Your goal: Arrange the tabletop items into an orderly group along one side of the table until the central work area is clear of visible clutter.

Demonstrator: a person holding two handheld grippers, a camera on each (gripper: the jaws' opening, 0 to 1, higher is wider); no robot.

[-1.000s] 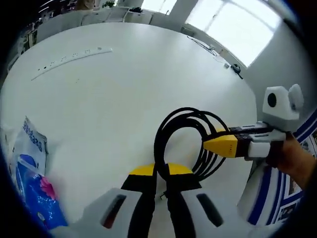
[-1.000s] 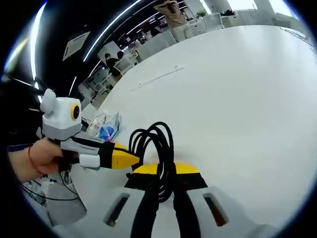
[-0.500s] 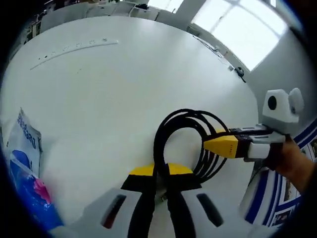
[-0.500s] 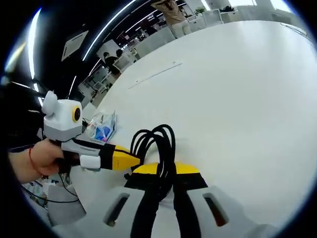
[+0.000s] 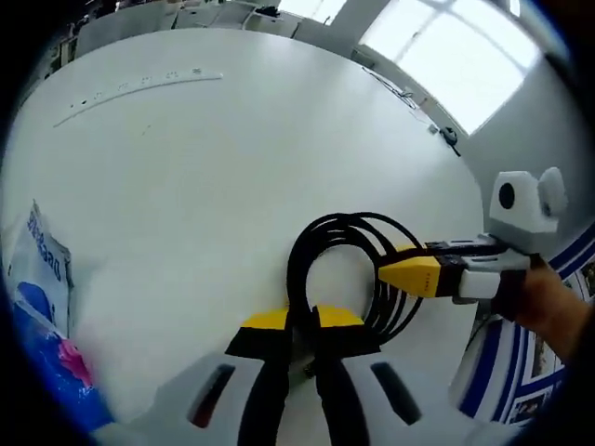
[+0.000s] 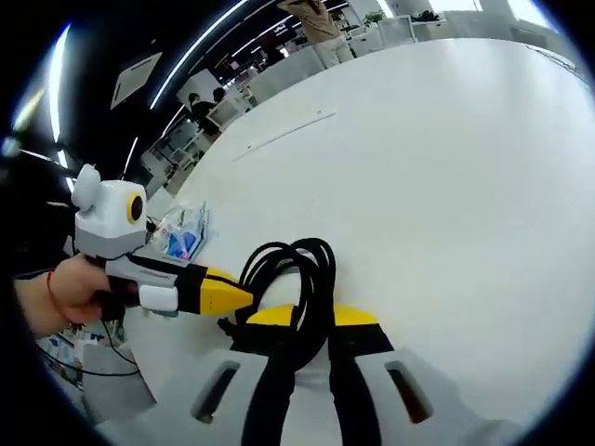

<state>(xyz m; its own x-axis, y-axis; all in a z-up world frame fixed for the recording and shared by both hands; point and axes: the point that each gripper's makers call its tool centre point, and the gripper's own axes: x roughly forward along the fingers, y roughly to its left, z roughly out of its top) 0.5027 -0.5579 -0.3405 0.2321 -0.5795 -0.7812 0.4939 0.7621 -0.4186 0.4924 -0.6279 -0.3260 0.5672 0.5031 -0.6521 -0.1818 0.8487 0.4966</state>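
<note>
In the left gripper view, the left tool (image 5: 302,325) sits nearest, its two yellow-tipped jaws drawn together on the near strands of a coiled black cable (image 5: 342,269). The coil lies on the white bench (image 5: 232,149), just beyond those jaws. On the coil's right side the right tool (image 5: 409,275) comes in from the right, its yellow tip against the cable loops, with a person's hand (image 5: 548,311) behind it. At the near left edge of the bench lies a blue and white plastic packet (image 5: 42,307). Far across the bench a long white strip (image 5: 139,88) lies flat, and a thin dark cord (image 5: 409,98) runs along the far right edge.

In the right gripper view, the right tool (image 6: 314,321) has its jaws pinched on the coiled black cable (image 6: 293,274), which rises between them. The left tool (image 6: 228,297) enters from the left with its yellow tip at the coil, gripped by a hand (image 6: 51,302). Farther left the packet (image 6: 181,237) rests near the bench (image 6: 446,158) edge, well apart from the coil. The white strip (image 6: 284,135) lies farther off.
</note>
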